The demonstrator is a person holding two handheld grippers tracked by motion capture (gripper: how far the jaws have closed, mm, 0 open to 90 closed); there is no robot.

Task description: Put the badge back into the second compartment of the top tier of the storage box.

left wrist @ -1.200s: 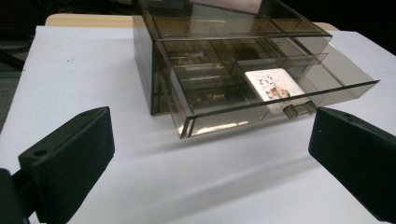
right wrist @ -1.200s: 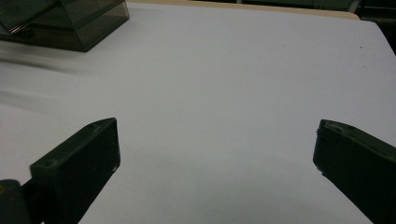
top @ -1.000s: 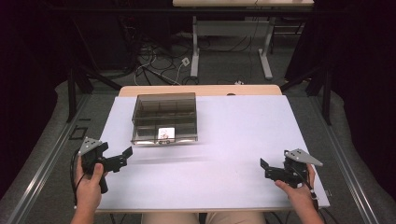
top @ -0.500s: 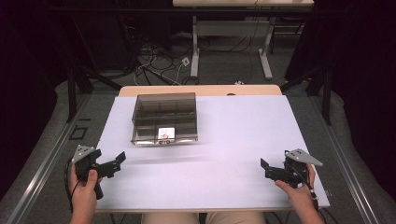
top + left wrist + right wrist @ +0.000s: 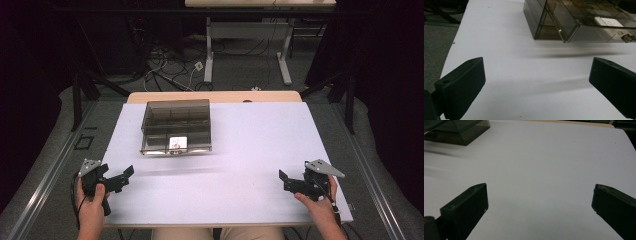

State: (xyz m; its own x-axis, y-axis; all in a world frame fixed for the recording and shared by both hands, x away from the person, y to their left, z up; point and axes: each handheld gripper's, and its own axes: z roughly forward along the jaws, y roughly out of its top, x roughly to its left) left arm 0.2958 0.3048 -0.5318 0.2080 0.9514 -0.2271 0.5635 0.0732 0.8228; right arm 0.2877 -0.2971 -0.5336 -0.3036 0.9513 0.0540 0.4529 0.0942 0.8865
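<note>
your left gripper (image 5: 122, 176) sits at the near left corner of the white table (image 5: 250, 150), held in your left hand (image 5: 92, 202). its jaws are spread wide with nothing between them, and they point across the table toward the right and slightly away from you. in the left gripper view the jaws frame bare tabletop, with the smoky clear plastic box (image 5: 579, 20) beyond them and a little to the right, well apart from the tips.

your right gripper (image 5: 287, 181) rests at the near right corner, in your right hand (image 5: 320, 207). its jaws are likewise released and empty, pointing left over the table.

the box (image 5: 176, 126) stands on the far left part of the table, closer to your left gripper than to your right. it's split into compartments, and a small white item (image 5: 178, 143) lies in one along its near side. neither gripper touches the box.
</note>
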